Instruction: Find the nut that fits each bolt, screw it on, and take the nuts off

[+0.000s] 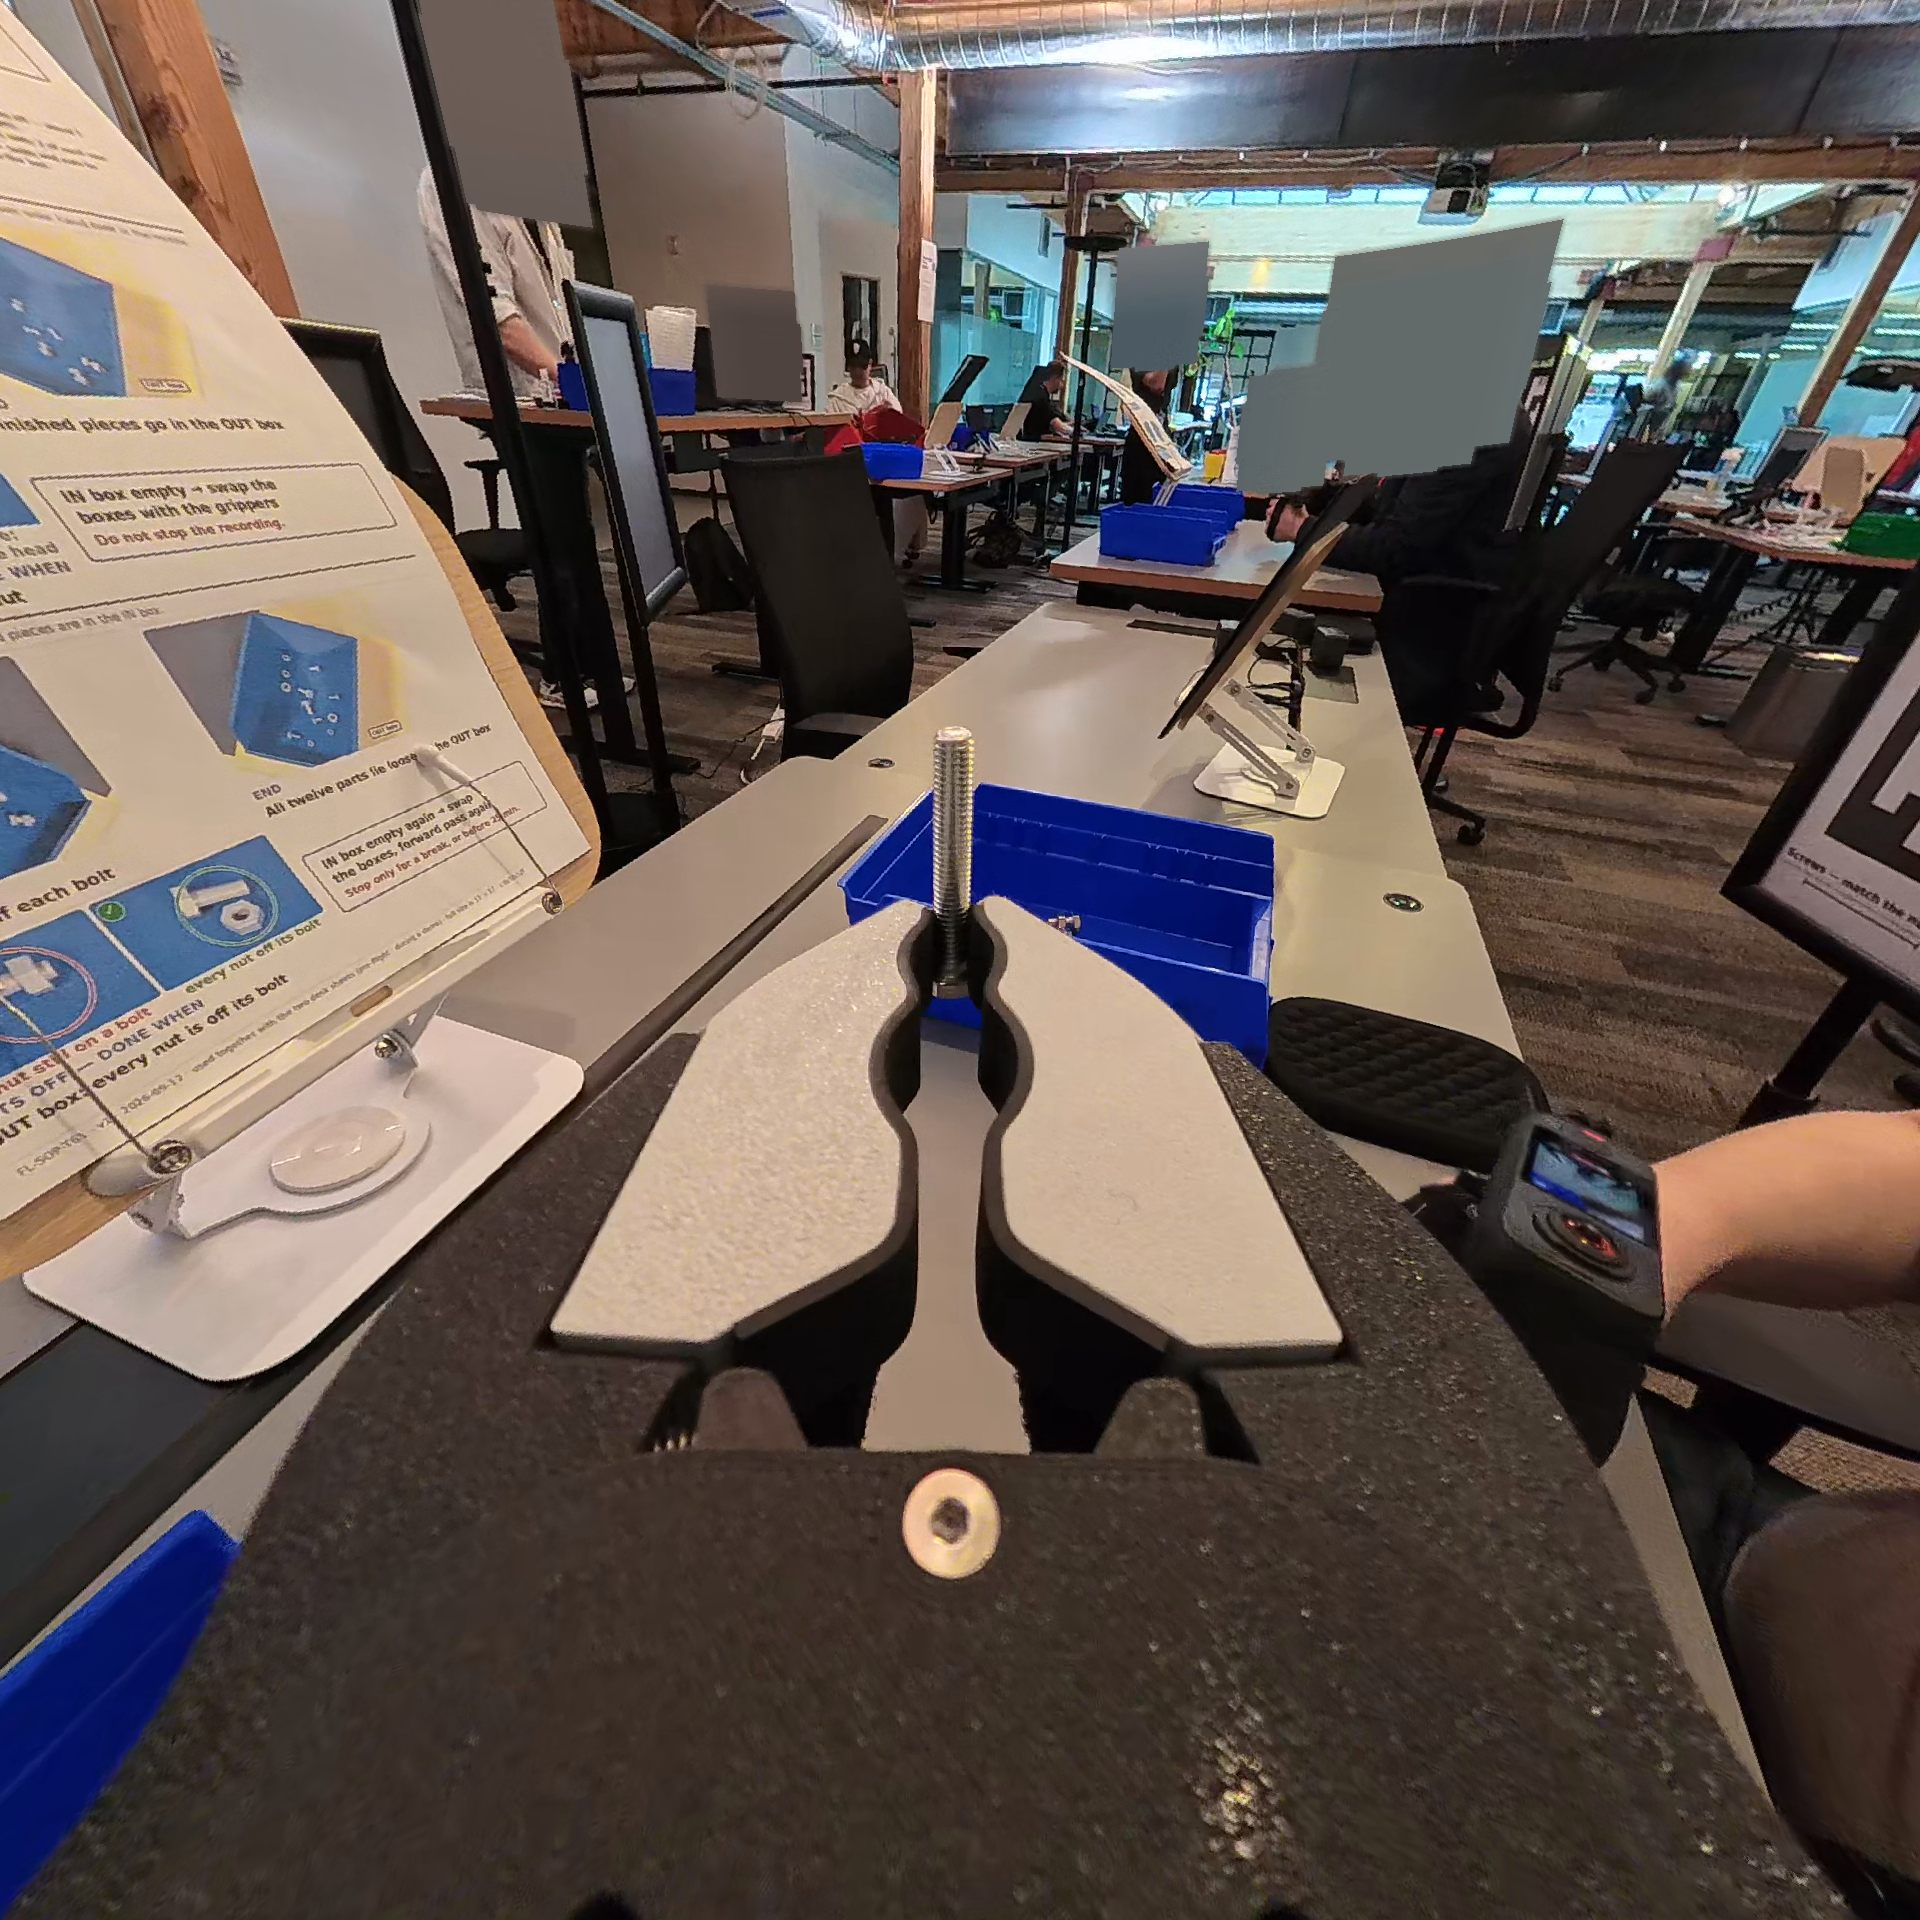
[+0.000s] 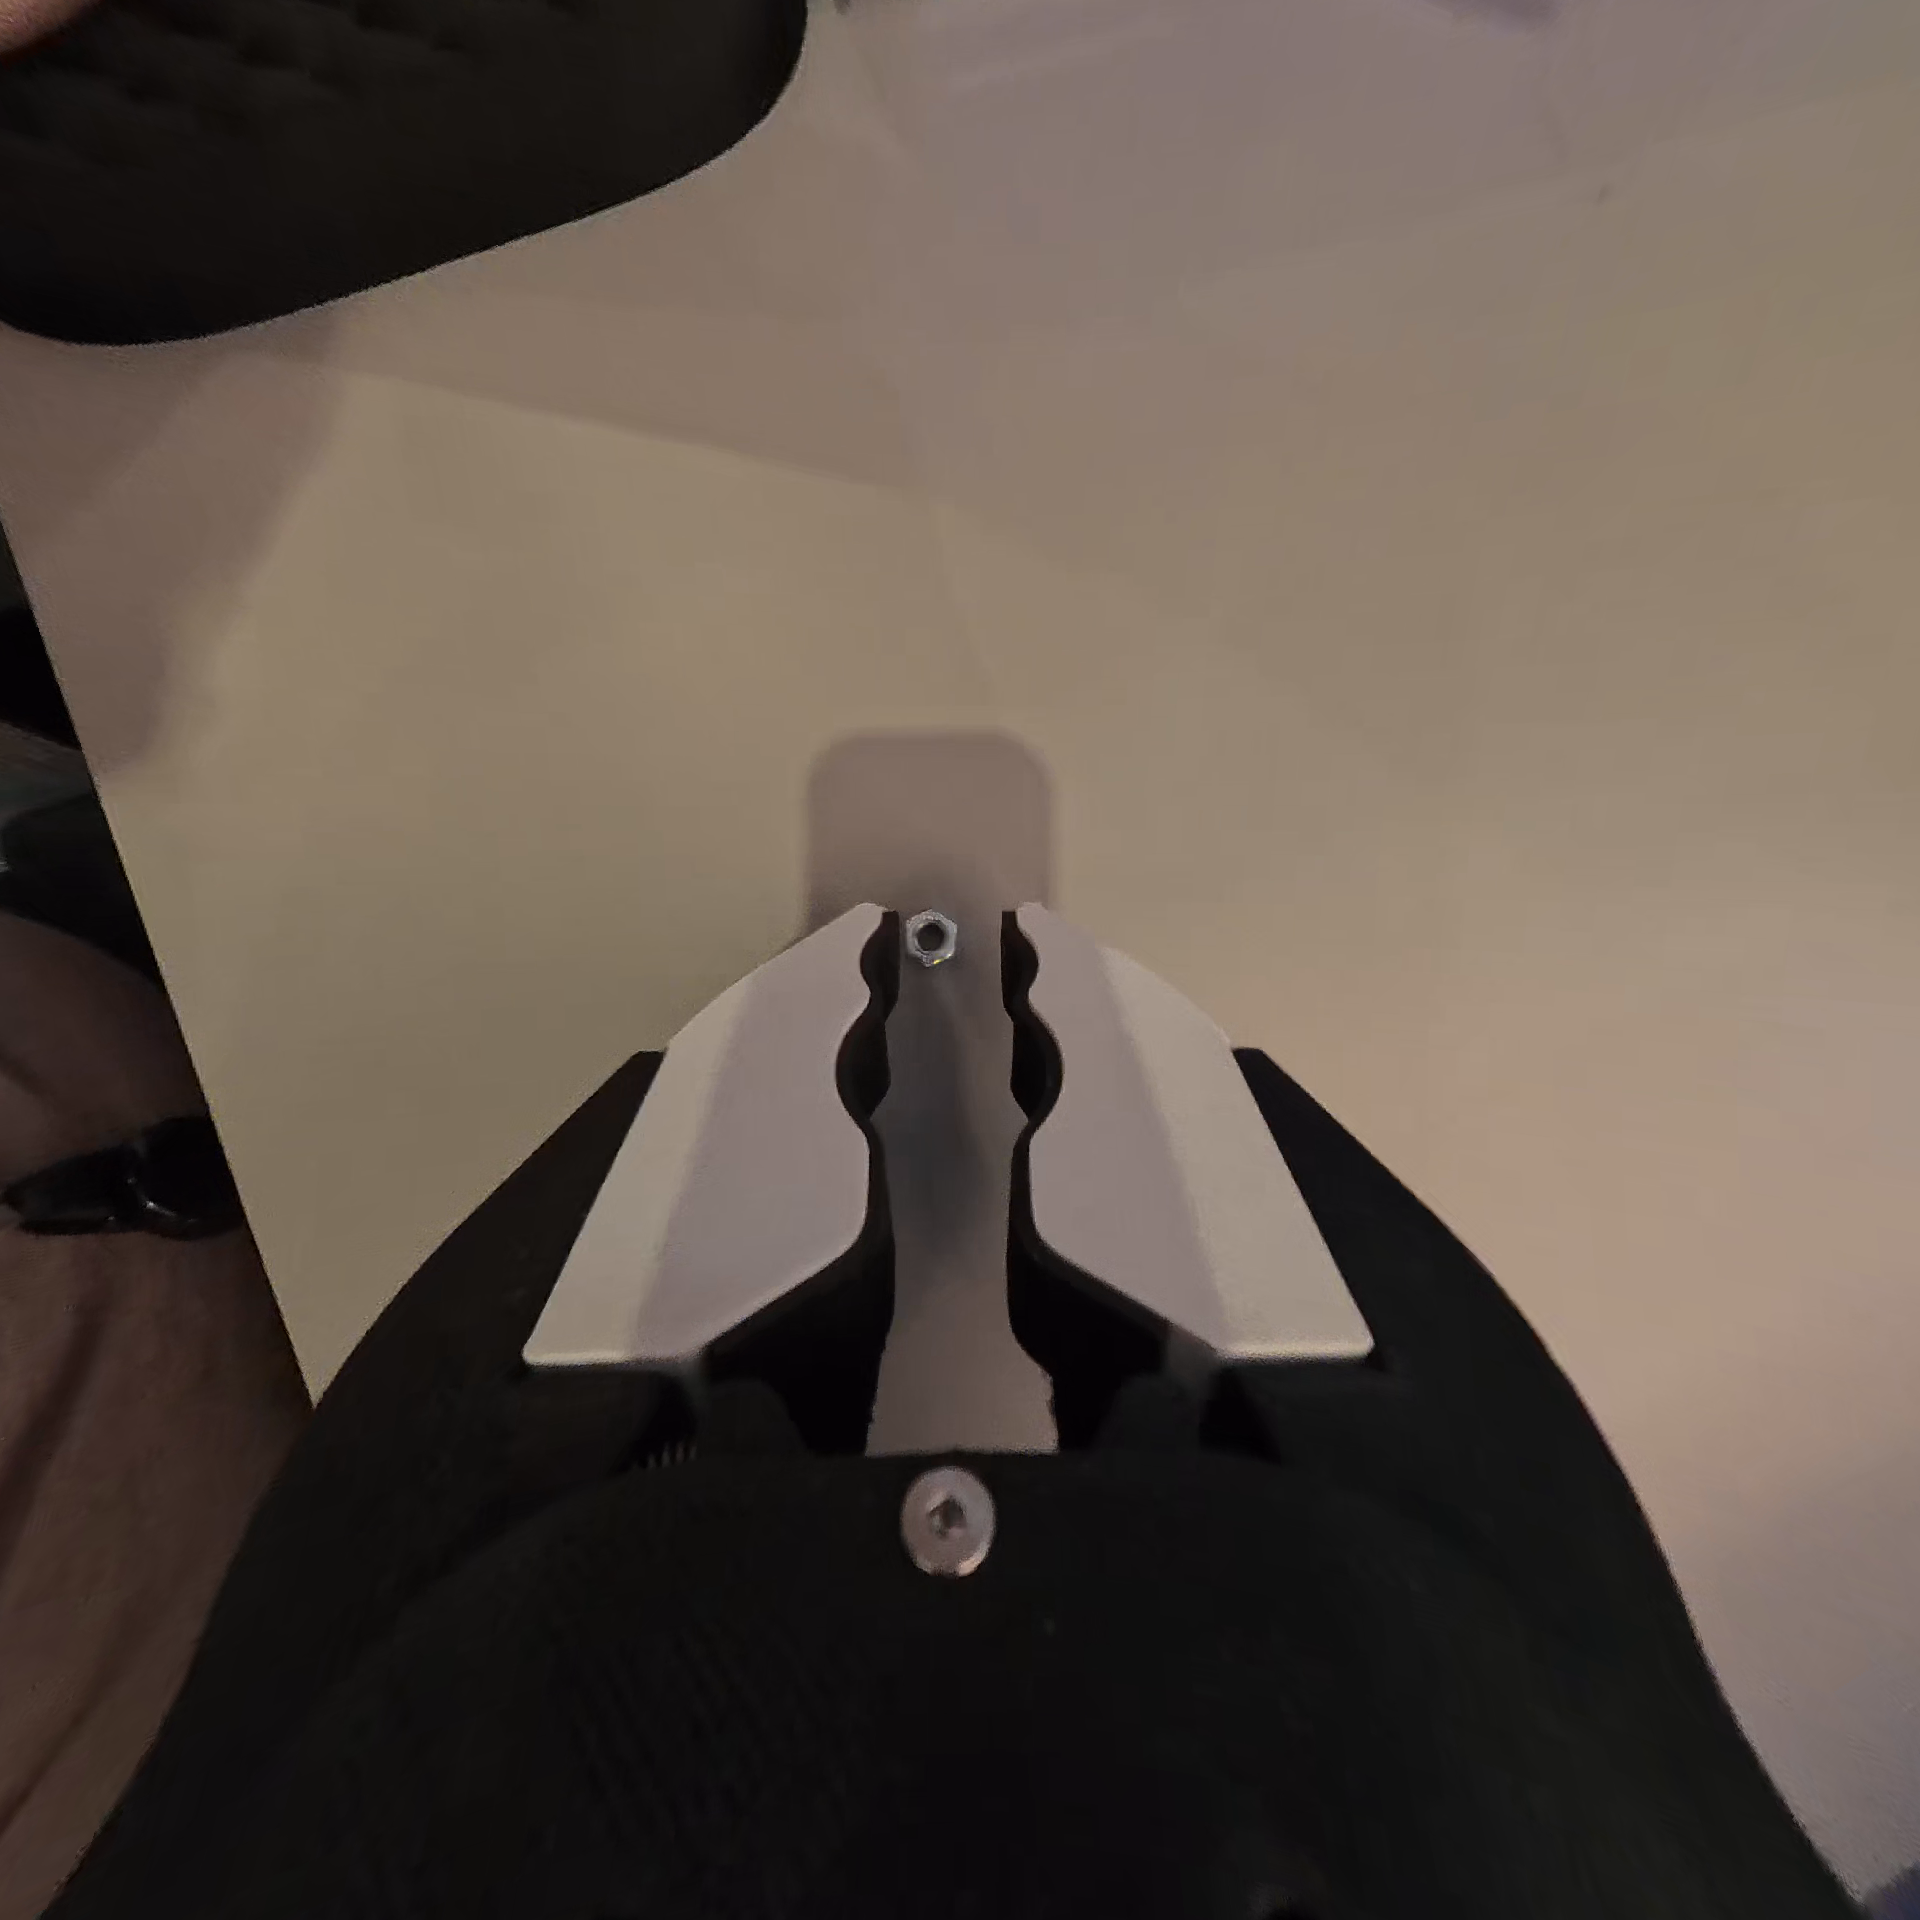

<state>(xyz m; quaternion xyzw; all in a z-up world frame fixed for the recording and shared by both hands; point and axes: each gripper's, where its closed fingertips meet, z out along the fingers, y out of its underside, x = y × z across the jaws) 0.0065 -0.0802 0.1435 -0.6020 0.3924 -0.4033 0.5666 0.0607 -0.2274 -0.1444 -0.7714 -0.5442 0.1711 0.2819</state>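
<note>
A: Left gripper point(image 1: 951, 961), what's it doing?

B: Clamped on a silver bolt point(image 1: 952, 821). Head end pinched between the fingertips point(image 1: 883, 966), threaded shank standing upright, pointing to 12 o'clock.

A: What's round it?

B: Blue bin point(image 1: 1143, 914) just behind the tips, 12 to 1 o'clock, sitting on the grey desk point(image 1: 665, 925). Small silver part inside, near its front wall, too small to tell what. Black quilted pad point(image 1: 1392, 1081) at 3 o'clock of the bin, touching the desk. At 9 to 10 o'clock, an instruction sheet on a stand point(image 1: 208, 727) w/ white base.

A: Anything at the right edge?

B: Person's forearm point(image 1: 1787, 1216) at 3 o'clock, w/ a black camera unit point(image 1: 1569, 1226) at its end.

A: Right gripper point(image 2: 940, 935)?

B: Fingers apart, pointing down at the desk top point(image 2: 1351, 623). Small hex nut point(image 2: 932, 938) lies flat on the desk in the gap between the tips, closer to the left fingertip point(image 2: 852, 935). Can't tell if it touches that pad; clear gap to the right one.

A: Further out?

B: Black pad point(image 2: 364, 135) at 11 o'clock, top corner. Desk edge runs down at 8 to 9 o'clock; dark blurry stuff beyond it, can't ID.
</note>
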